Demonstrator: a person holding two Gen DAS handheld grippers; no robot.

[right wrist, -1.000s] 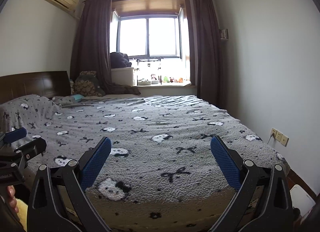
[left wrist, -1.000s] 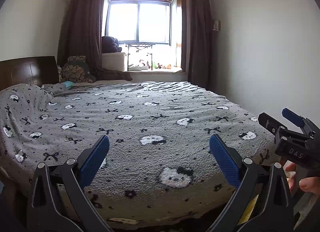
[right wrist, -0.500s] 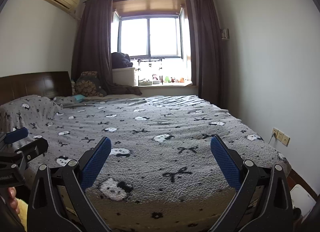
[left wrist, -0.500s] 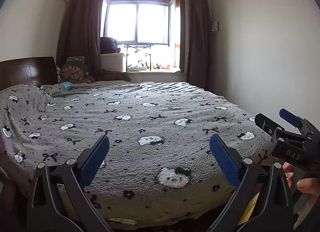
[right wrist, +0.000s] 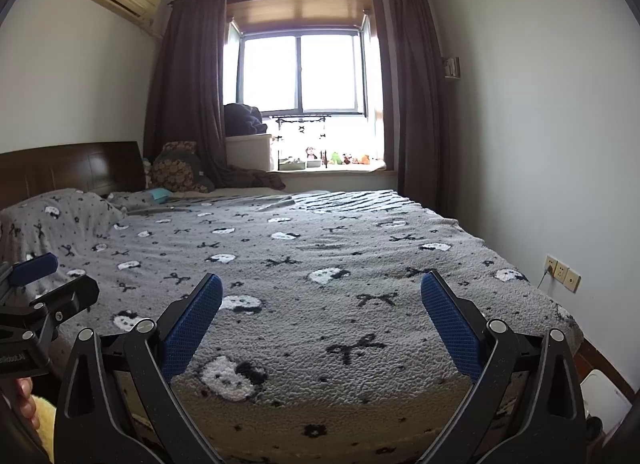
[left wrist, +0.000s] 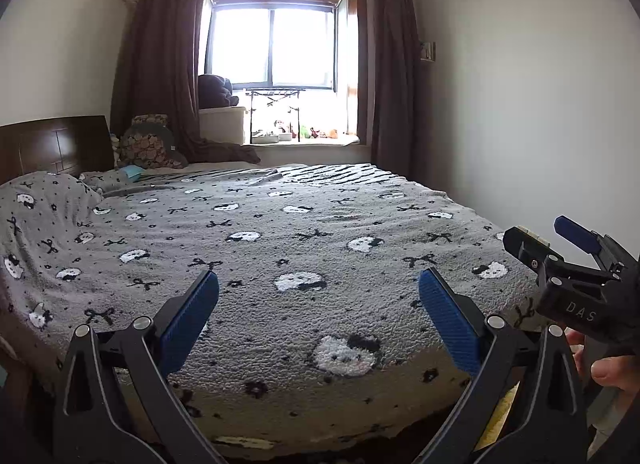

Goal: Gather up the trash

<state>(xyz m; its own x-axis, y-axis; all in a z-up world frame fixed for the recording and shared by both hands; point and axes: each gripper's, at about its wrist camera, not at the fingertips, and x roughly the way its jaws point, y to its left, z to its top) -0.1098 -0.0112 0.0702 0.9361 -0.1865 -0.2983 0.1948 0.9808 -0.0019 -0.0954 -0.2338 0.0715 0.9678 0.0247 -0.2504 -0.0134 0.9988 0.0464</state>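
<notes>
Both grippers, left (left wrist: 319,300) and right (right wrist: 321,302), gape wide and empty, side by side above the bed (left wrist: 304,232), facing the window (left wrist: 272,48).

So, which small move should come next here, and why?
Probably sweep both cameras lower, toward the floor by the bed's foot. The left gripper and right gripper are open and empty above the grey blanket, and no clear piece of trash shows on it, so there is nothing to grasp yet.
</notes>
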